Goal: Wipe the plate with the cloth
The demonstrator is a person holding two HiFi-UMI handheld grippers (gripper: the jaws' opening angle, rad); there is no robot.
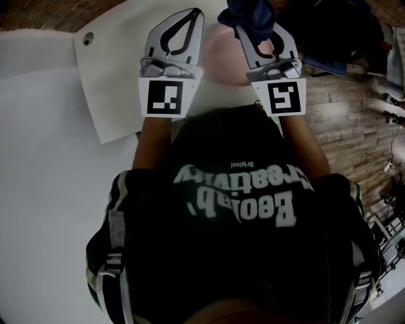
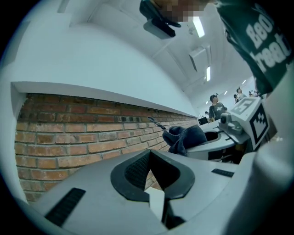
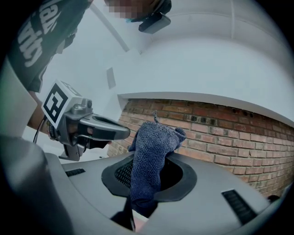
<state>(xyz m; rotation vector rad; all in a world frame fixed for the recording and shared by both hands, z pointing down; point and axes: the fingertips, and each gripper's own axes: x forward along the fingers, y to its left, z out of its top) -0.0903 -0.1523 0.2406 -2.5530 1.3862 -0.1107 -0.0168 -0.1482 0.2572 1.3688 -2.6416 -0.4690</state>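
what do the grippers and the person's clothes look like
Both the left gripper and right gripper are light grey plastic with curved jaws lined in ribbed black, each carrying a white cube with a black square marker. The person wears a dark top with pale lettering.

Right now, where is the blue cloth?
The blue cloth is pinched in the right gripper, at the top right of the head view, next to the pink plate.
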